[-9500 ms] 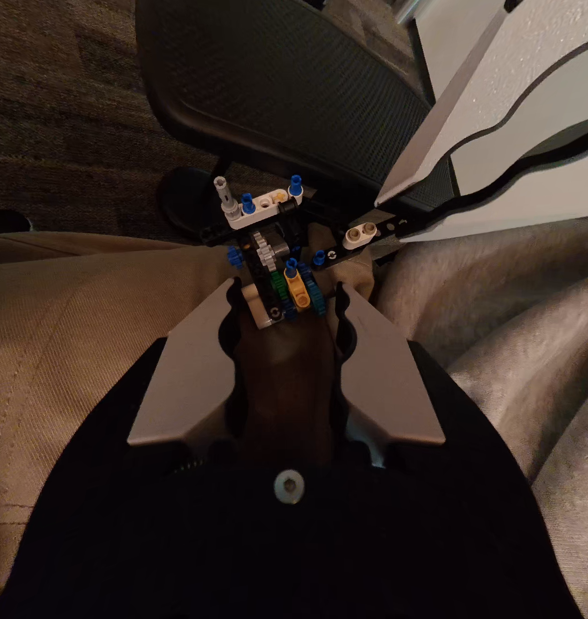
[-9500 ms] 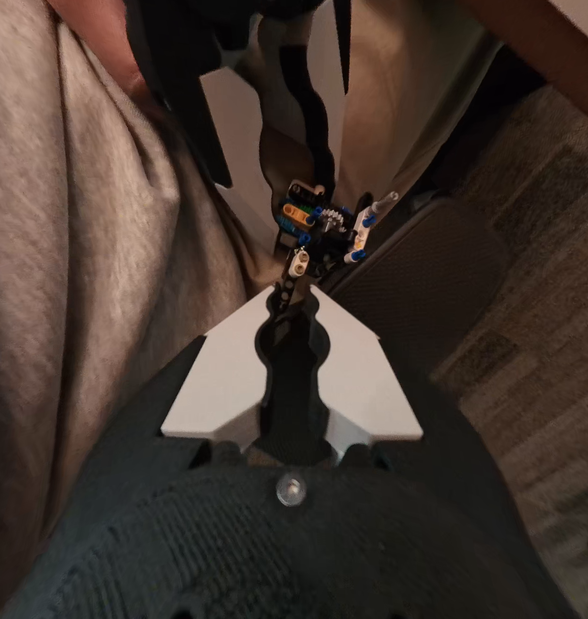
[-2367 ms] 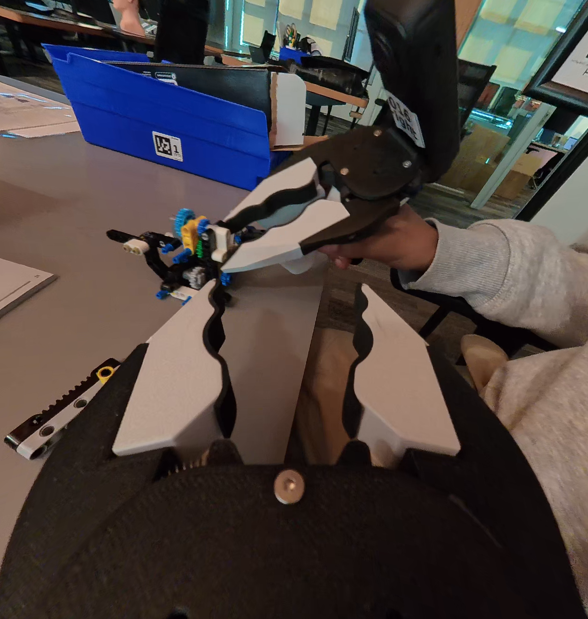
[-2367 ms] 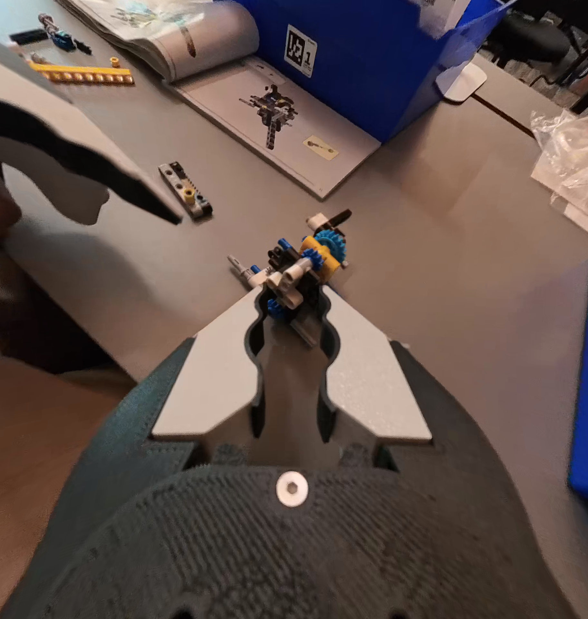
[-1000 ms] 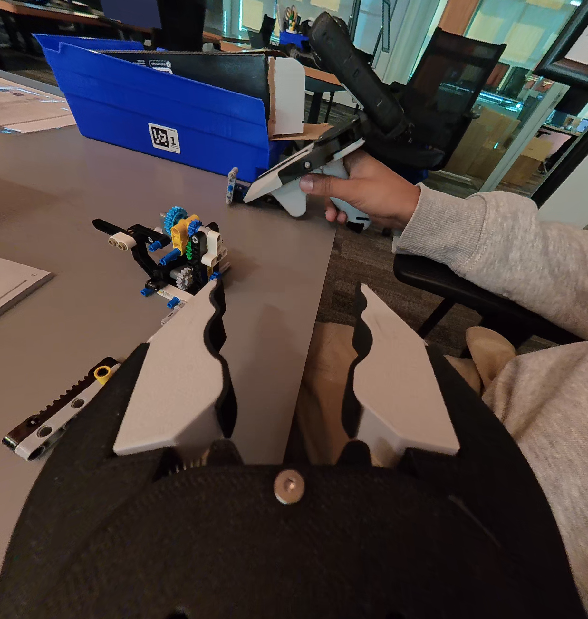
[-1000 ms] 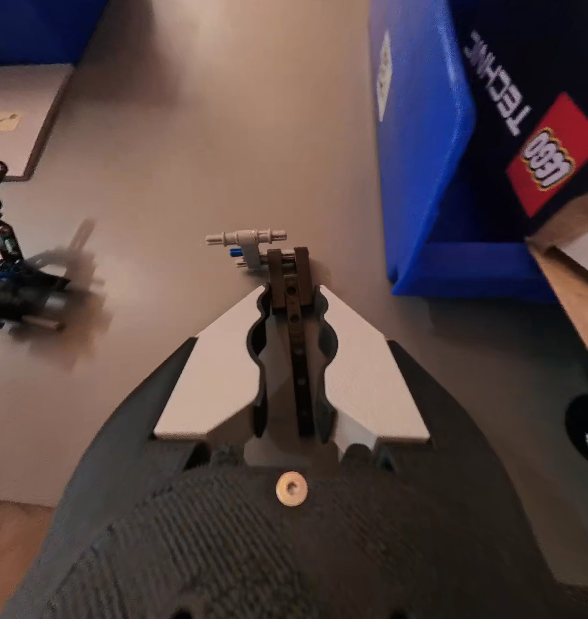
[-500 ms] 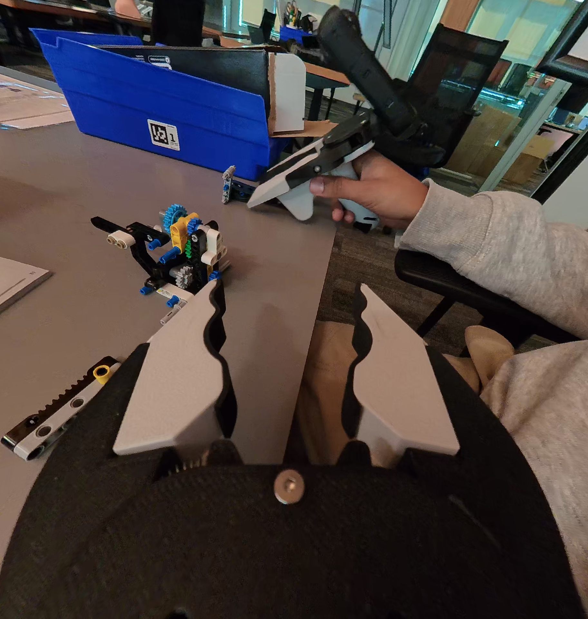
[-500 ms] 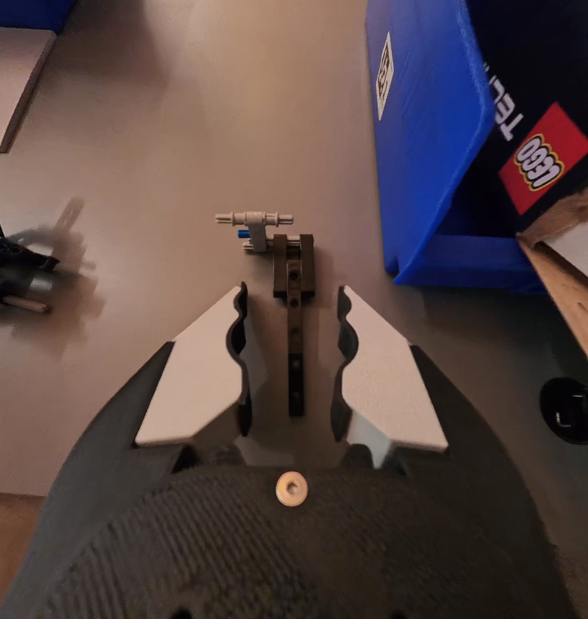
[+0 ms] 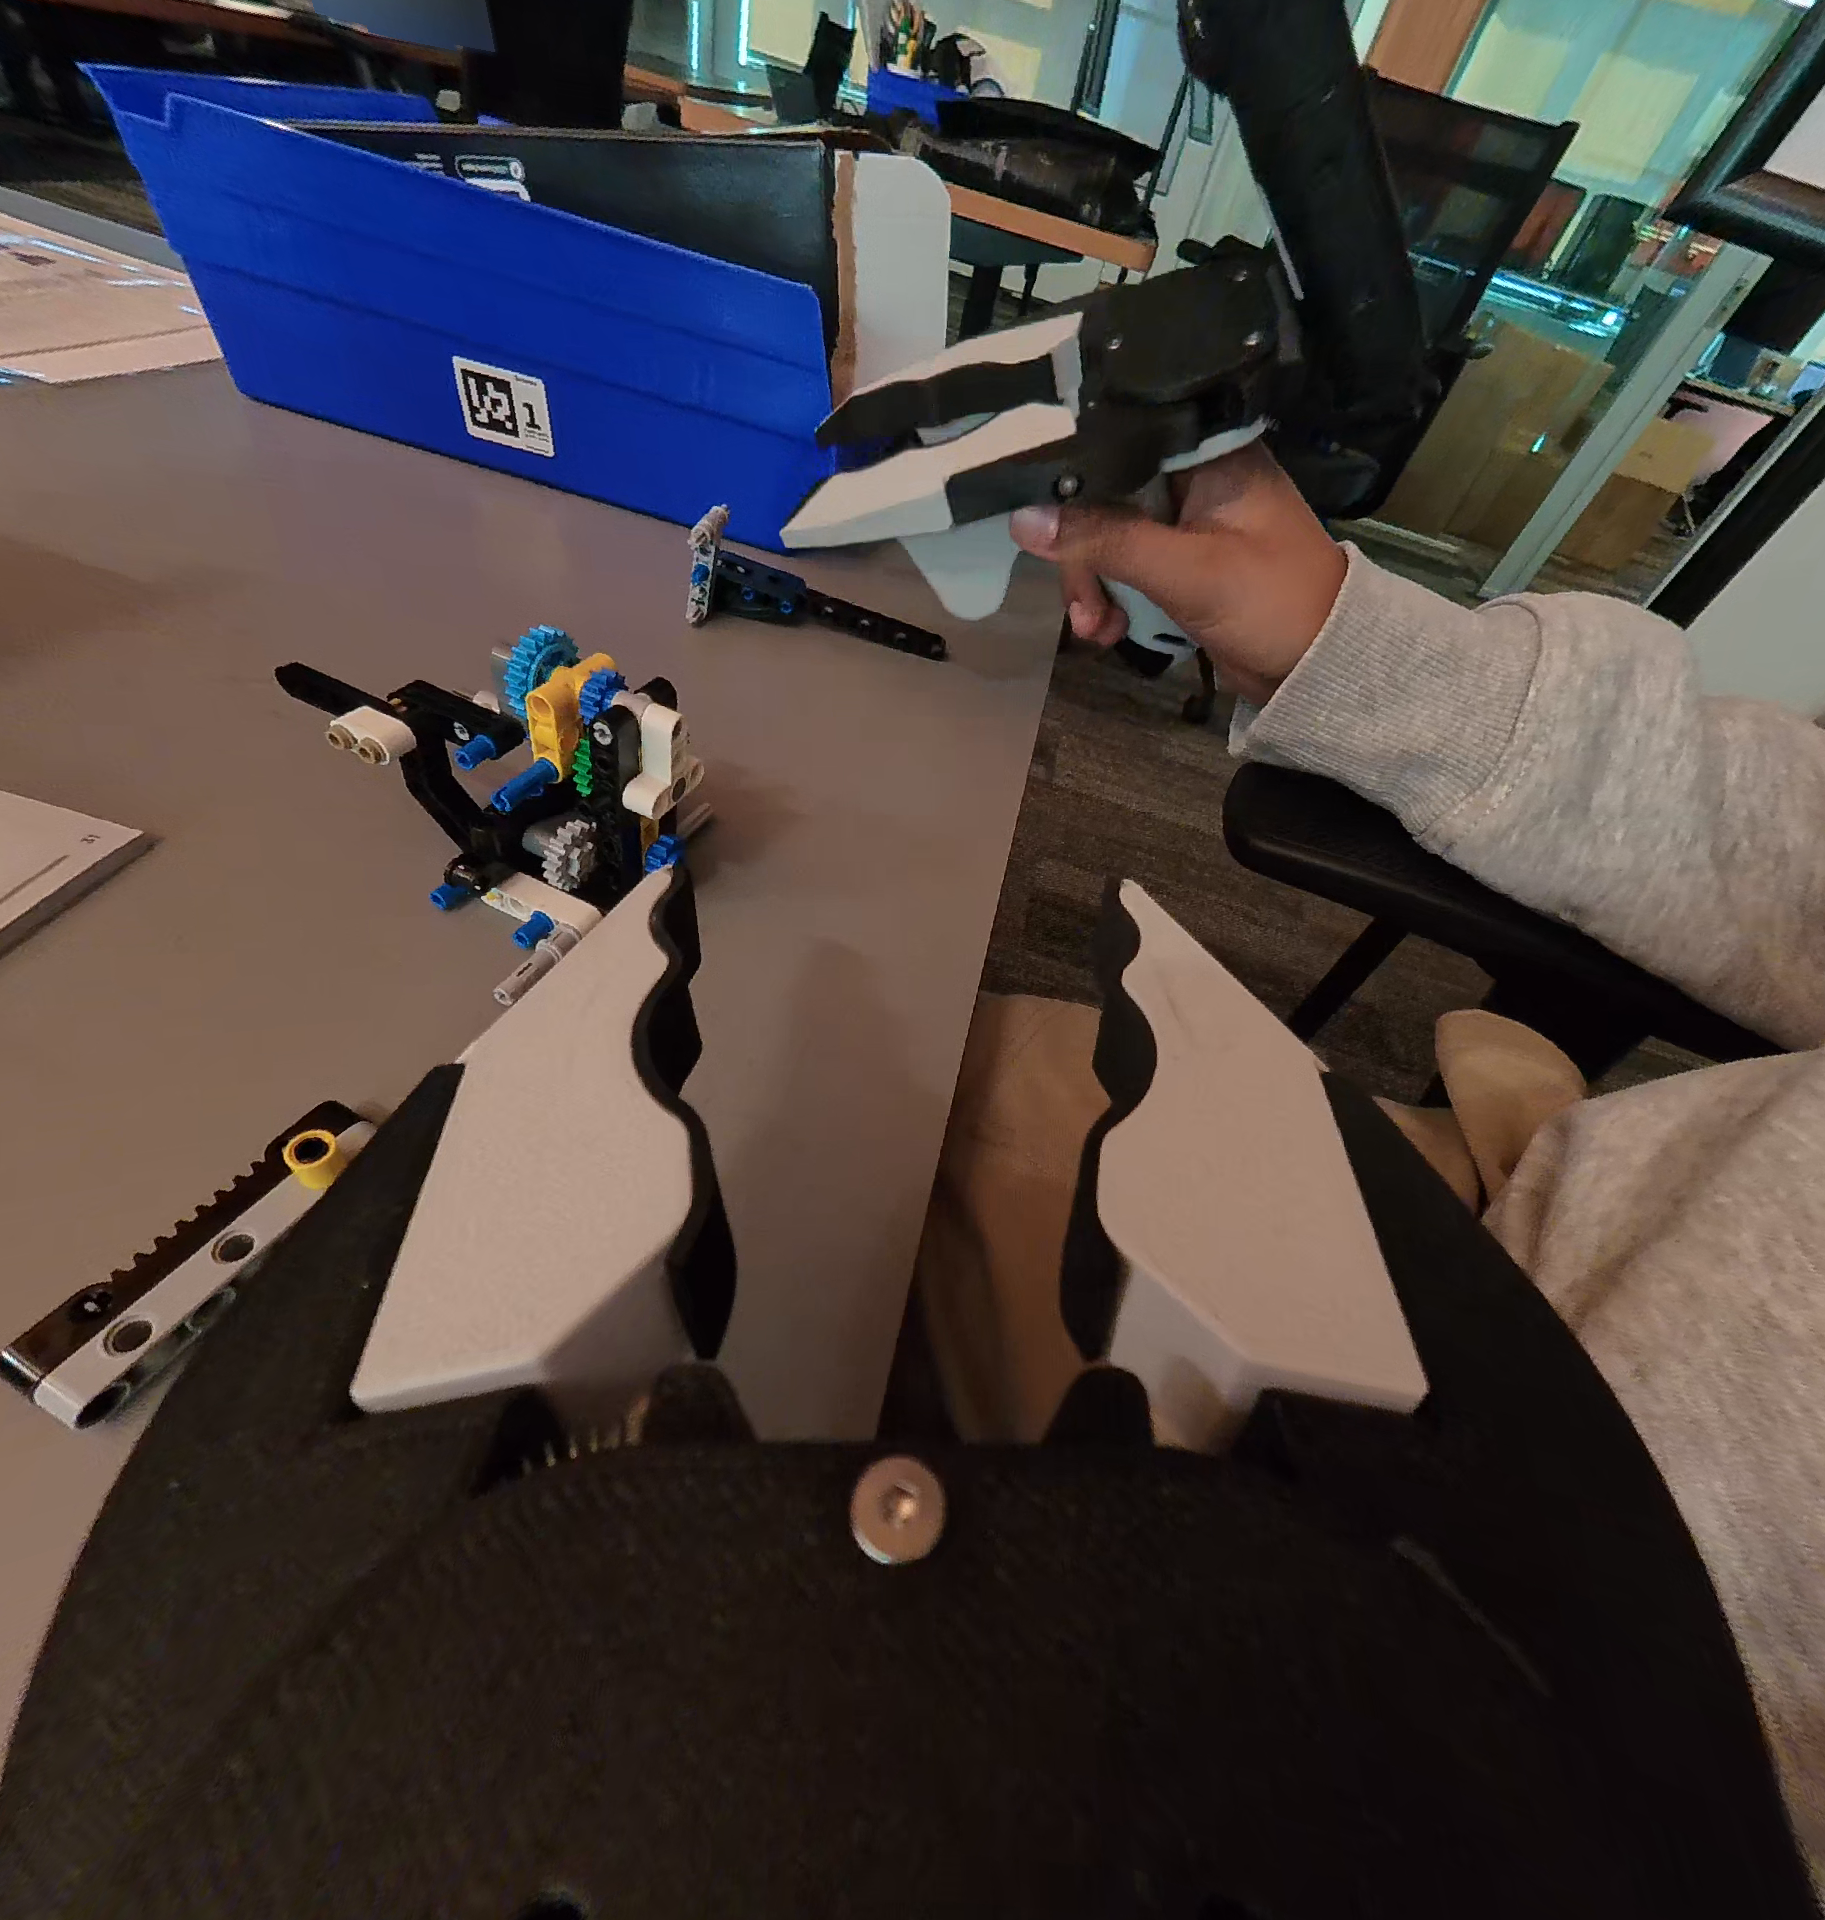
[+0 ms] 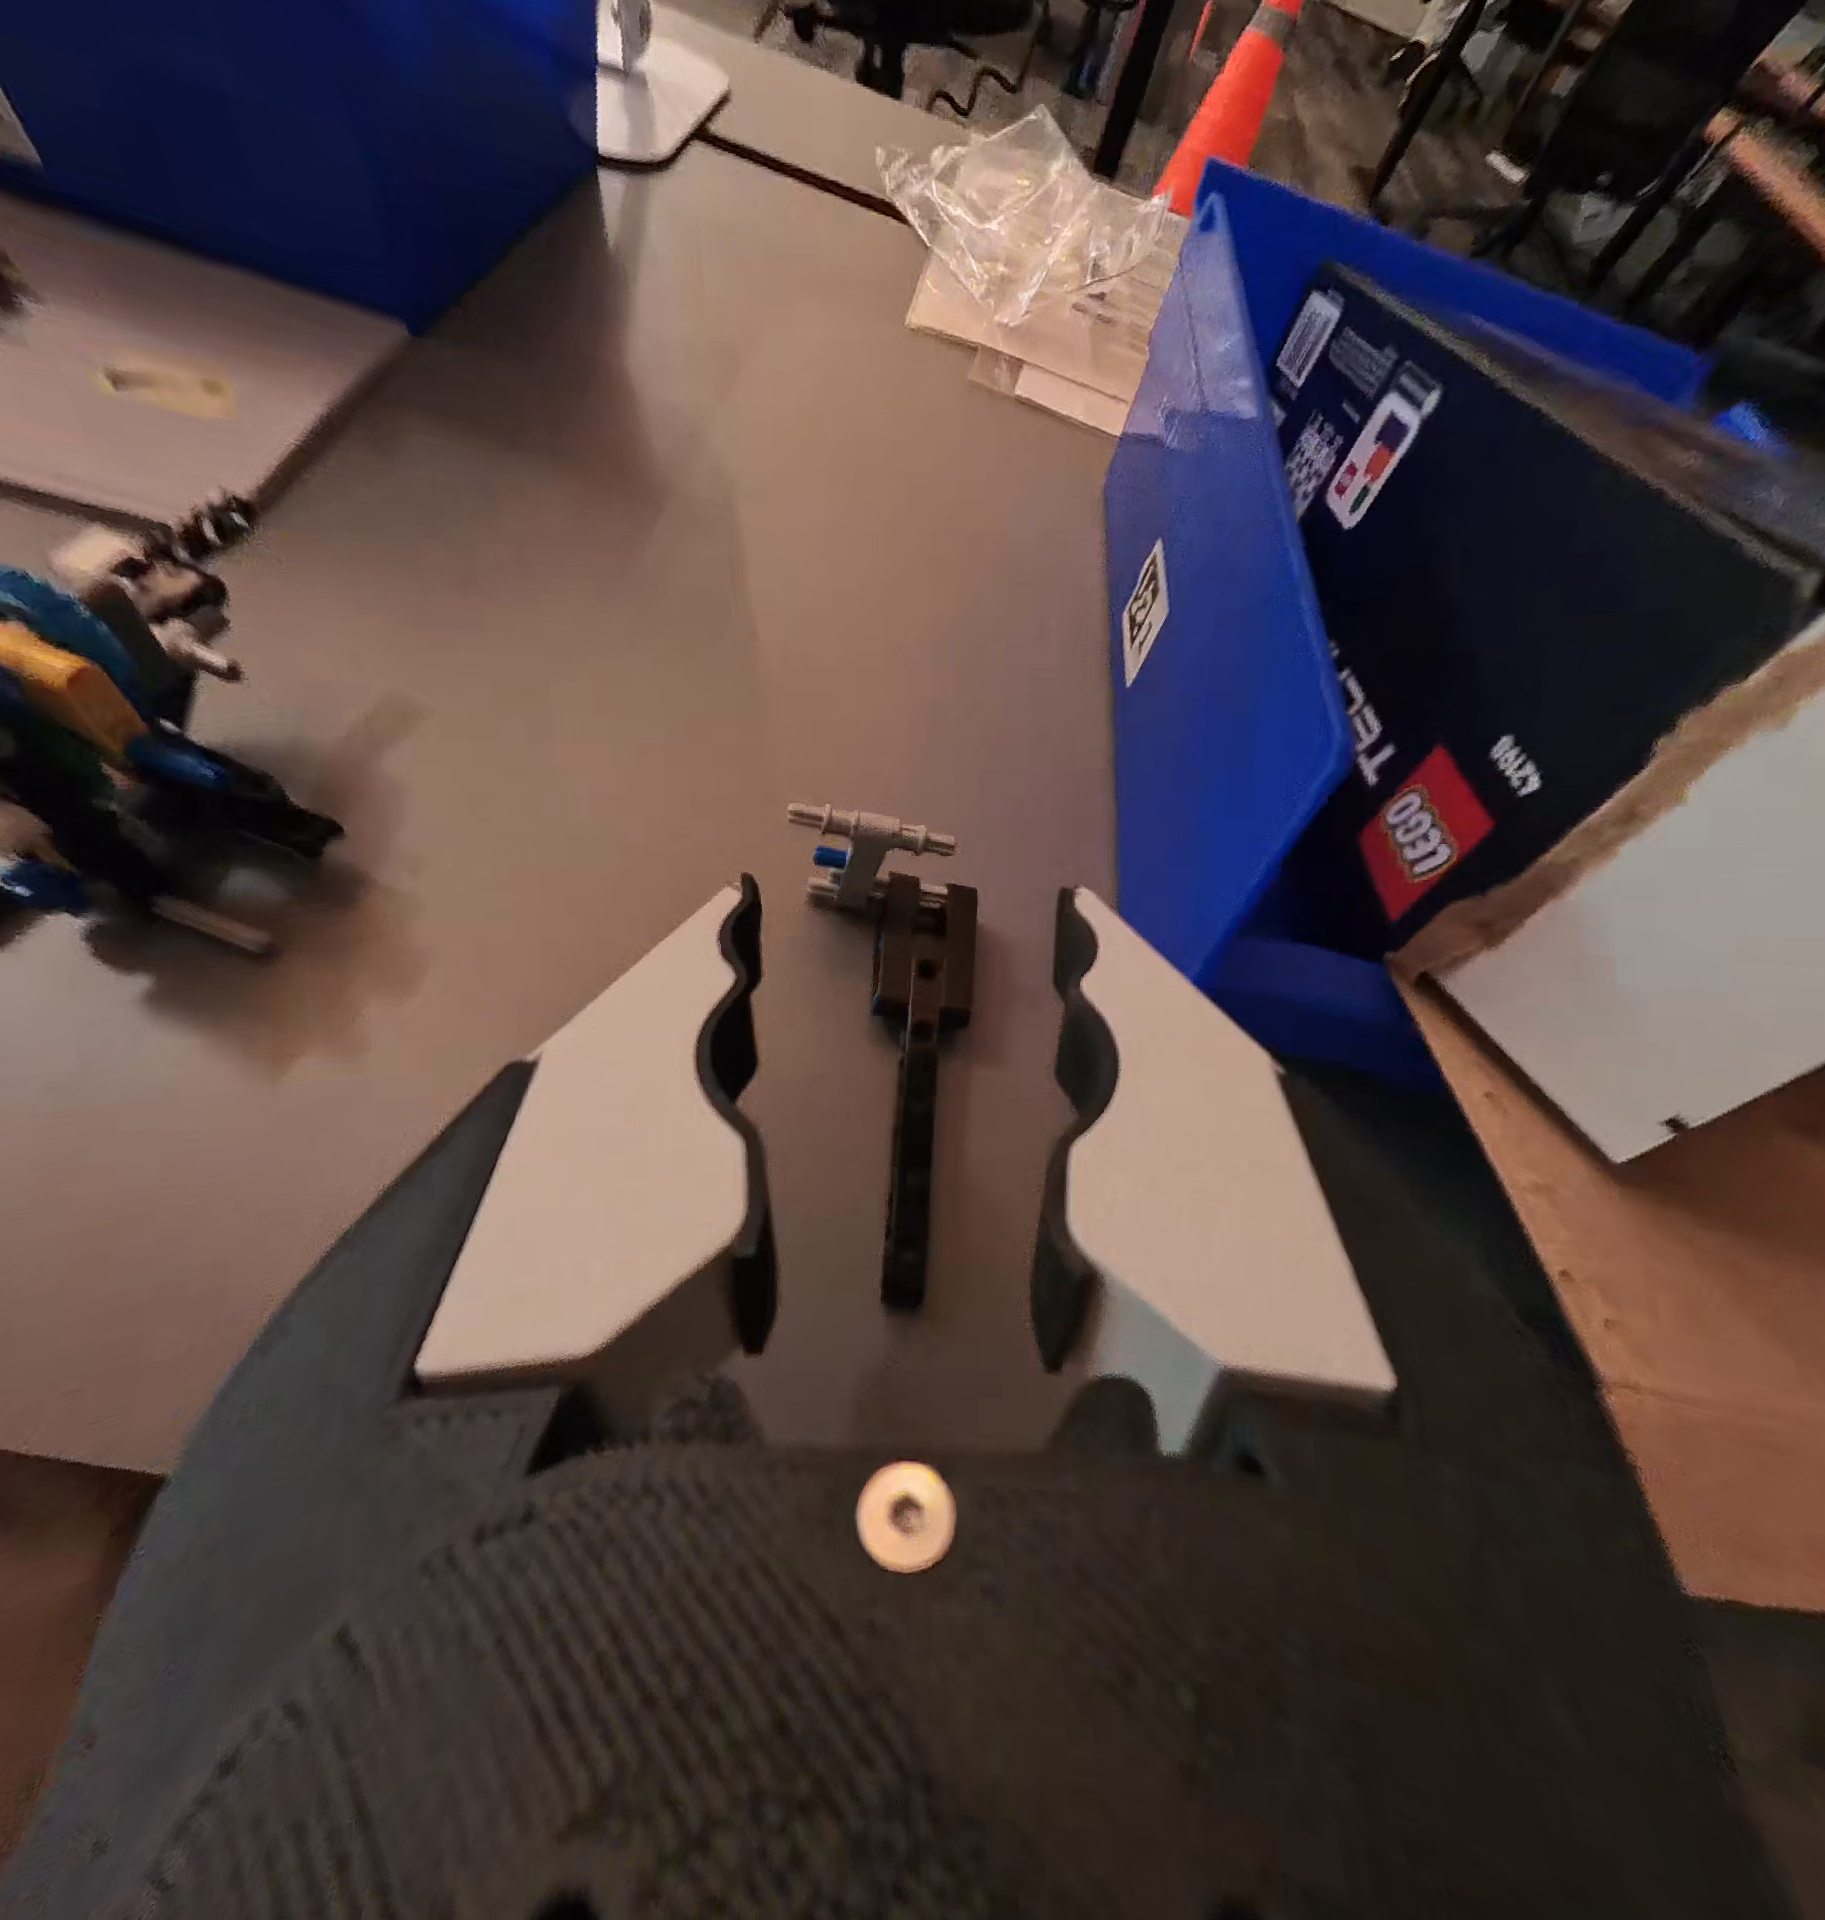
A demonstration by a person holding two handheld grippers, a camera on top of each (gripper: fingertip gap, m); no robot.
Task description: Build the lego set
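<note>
The geared Lego assembly (image 9: 539,769), black with blue, yellow, green and white parts, lies on the grey table (image 9: 212,582); it shows blurred at the left of the right wrist view (image 10: 77,748). A small black beam sub-assembly with a grey cross piece (image 10: 903,997) lies on the table near the blue bin; it also shows in the left wrist view (image 9: 783,592). My right gripper (image 10: 903,904) is open and empty, raised above that beam, and shows in the left wrist view (image 9: 835,478). My left gripper (image 9: 897,894) is open and empty at the table's edge, just right of the assembly.
A blue bin (image 9: 492,301) holding a dark Lego box (image 10: 1490,644) stands behind the parts. A toothed black-and-white beam with a yellow pin (image 9: 170,1268) lies at the near left. An instruction booklet (image 9: 25,873) is at the left. Plastic bags (image 10: 1033,218) lie farther back.
My right gripper put the geared assembly on the table, moved to the small black beam piece, opened off it and lifted away. My left gripper has stayed open and nearly still.
</note>
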